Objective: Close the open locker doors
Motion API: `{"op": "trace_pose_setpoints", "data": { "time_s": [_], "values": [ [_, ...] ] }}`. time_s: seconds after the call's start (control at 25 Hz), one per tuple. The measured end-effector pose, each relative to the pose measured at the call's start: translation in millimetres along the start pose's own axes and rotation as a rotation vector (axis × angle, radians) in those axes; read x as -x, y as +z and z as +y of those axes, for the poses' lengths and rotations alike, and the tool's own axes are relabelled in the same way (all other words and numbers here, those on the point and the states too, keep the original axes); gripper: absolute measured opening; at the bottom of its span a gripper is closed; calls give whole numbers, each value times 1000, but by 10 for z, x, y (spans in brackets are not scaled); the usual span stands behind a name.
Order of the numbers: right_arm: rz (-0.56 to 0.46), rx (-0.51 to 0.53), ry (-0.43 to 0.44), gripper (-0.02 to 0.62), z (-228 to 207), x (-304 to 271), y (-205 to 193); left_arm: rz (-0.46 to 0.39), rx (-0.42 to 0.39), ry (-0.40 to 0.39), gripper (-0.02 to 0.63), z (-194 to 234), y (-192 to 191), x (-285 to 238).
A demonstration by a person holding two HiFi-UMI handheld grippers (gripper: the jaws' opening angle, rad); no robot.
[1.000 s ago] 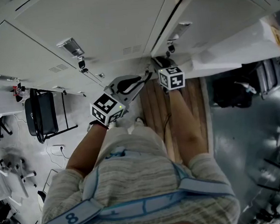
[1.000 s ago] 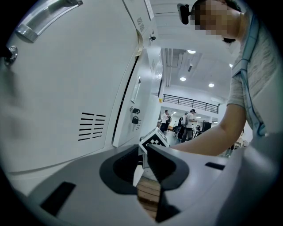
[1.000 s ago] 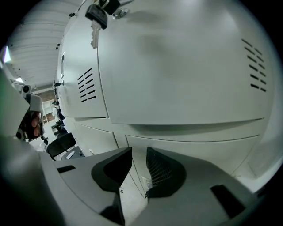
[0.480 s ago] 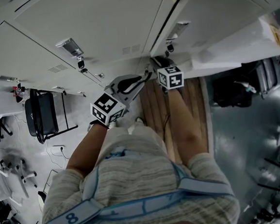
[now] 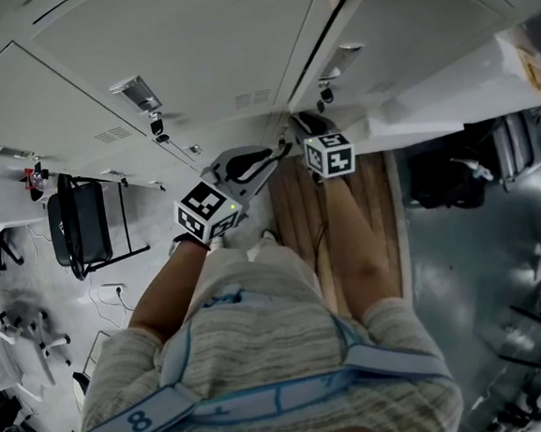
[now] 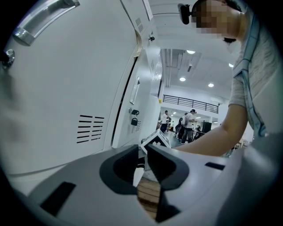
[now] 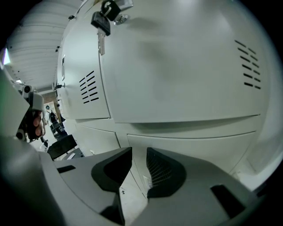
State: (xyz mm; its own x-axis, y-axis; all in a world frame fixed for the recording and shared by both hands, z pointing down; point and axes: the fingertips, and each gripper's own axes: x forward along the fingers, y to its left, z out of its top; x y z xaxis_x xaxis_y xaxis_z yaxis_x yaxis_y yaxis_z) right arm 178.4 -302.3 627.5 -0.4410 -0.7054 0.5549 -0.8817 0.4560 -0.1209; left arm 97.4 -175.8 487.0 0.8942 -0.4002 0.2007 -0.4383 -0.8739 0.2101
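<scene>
Closing step in hand: the locker door (image 5: 423, 18) at upper right of the head view is judged ajar, since a dark gap (image 5: 330, 36) is seen along its near edge, and the right tool (image 5: 302, 123) is held at the lower corner of that door, just under the padlock (image 5: 326, 93). Actual contact with the door cannot be confirmed. In the right gripper view the jaws of the right tool are almost pressed together, with only a thin slit left; nothing is pinched, and only white door faces and a vent (image 7: 247, 66) are seen past them. The left tool (image 5: 279, 151) is held low beside the right one, aimed across at it. Its jaws are likewise nearly together and empty, and through the slit only the other tool's marker cube (image 6: 154, 139) and wooden boards (image 6: 148, 194) are seen. A shut neighbouring door (image 6: 66, 97) lies just to its side, not touched as far as can be told. Next move, as judged: the door edge is to be pushed flat toward the frame with the nose of the right tool until the gap is gone. No grasp is needed, so the jaws can be left as they are.
</scene>
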Motion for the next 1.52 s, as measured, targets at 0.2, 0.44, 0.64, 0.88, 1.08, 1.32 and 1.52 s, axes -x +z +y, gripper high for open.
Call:
{"op": "trace_pose_setpoints", "data": {
  "time_s": [0.2, 0.44, 0.64, 0.88, 1.08, 1.32, 1.52],
  "values": [
    [-14, 0, 8, 101, 55, 97, -18, -5, 0, -5, 61, -16, 12, -13],
    [-88, -6, 39, 101, 261, 343, 98, -10, 0, -8, 61, -26, 44, -3],
    [-185, -2, 91, 101, 533, 667, 301, -23, 2, 10, 61, -1, 60, 37],
    [-290, 55, 171, 101, 915, 1149, 553, -62, 7, 35, 61, -78, 137, 99],
    [-366, 102, 254, 101, 1277, 1535, 754, -104, -7, 53, 61, -193, 240, 225],
    [-411, 164, 333, 101, 1657, 1904, 818, -166, -28, 78, 61, -359, 379, 461],
    [-439, 154, 397, 101, 1871, 2198, 797, -203, -67, 99, 61, -531, 495, 662]
  ]
}}
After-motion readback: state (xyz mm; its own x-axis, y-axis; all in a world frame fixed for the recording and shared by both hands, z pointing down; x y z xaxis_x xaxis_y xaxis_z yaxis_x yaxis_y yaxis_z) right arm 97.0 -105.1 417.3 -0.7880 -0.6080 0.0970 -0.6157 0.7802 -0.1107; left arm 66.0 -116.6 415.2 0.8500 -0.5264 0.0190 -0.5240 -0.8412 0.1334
